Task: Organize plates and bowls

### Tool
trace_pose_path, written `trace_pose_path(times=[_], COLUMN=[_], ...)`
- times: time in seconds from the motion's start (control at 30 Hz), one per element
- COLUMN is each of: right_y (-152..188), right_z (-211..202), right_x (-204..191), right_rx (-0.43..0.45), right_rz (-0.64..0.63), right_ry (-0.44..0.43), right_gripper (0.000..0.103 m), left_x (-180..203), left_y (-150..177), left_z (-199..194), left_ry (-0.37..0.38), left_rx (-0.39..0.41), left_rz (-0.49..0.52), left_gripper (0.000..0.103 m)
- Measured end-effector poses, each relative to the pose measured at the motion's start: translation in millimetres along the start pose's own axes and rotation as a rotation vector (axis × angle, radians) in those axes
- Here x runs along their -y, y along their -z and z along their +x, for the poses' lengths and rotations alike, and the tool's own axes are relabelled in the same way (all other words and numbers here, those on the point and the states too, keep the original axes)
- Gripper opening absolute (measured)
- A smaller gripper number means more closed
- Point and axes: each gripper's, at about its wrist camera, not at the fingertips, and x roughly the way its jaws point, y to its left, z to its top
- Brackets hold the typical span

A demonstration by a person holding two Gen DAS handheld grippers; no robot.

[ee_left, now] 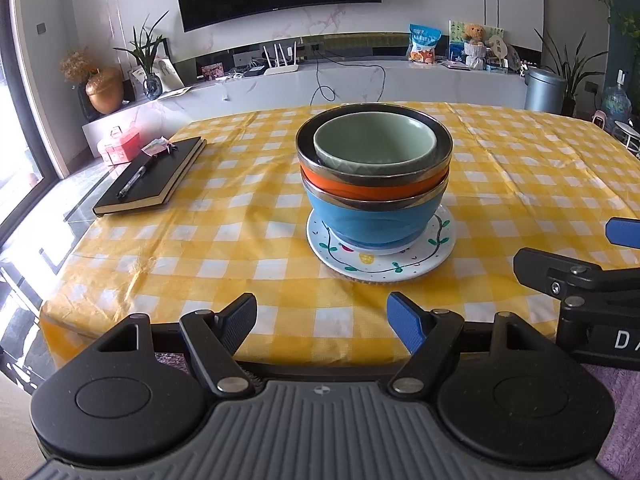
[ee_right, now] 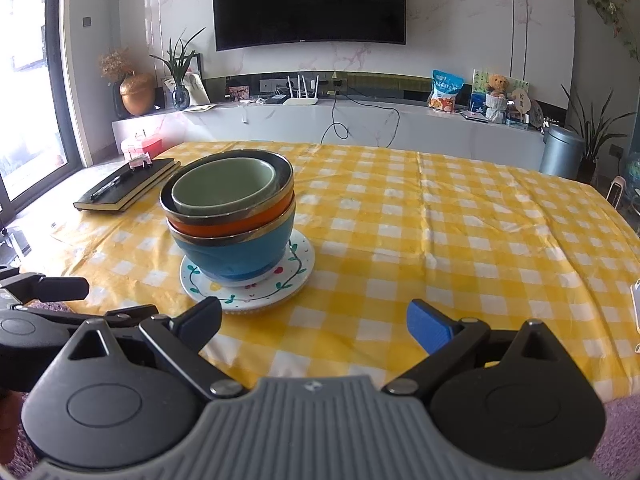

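Observation:
A stack of bowls stands on a white painted plate (ee_left: 380,262) (ee_right: 200,286) on the yellow checked table. A blue bowl (ee_left: 372,220) (ee_right: 236,254) is at the bottom, an orange bowl (ee_left: 360,187) (ee_right: 224,226) sits in it, and a small green bowl (ee_left: 374,146) (ee_right: 224,188) is nested on top. My left gripper (ee_left: 322,322) is open and empty, near the table's front edge, short of the plate. My right gripper (ee_right: 316,320) is open and empty, to the right of the stack. The right gripper also shows in the left wrist view (ee_left: 576,254).
A black notebook (ee_left: 152,178) (ee_right: 128,188) with a pen (ee_left: 134,178) on it lies at the table's left. The yellow checked cloth (ee_left: 520,168) (ee_right: 460,220) spreads to the right. A TV unit with plants and clutter stands behind the table.

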Motion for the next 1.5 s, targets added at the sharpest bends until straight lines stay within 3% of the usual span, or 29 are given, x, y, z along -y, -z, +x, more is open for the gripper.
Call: trace_pose_path(times=[1.5], right_y=[1.8], right_z=[-3.4], right_x=[-1.7], right_rx=[0.015], right_rz=[0.002], right_ry=[-0.007], right_gripper=[0.097], left_x=[1.3], left_y=[-1.4], left_z=[-4.5], left_ry=[0.002], left_rx=[0.011], left_rz=[0.011], left_gripper=[0.087])
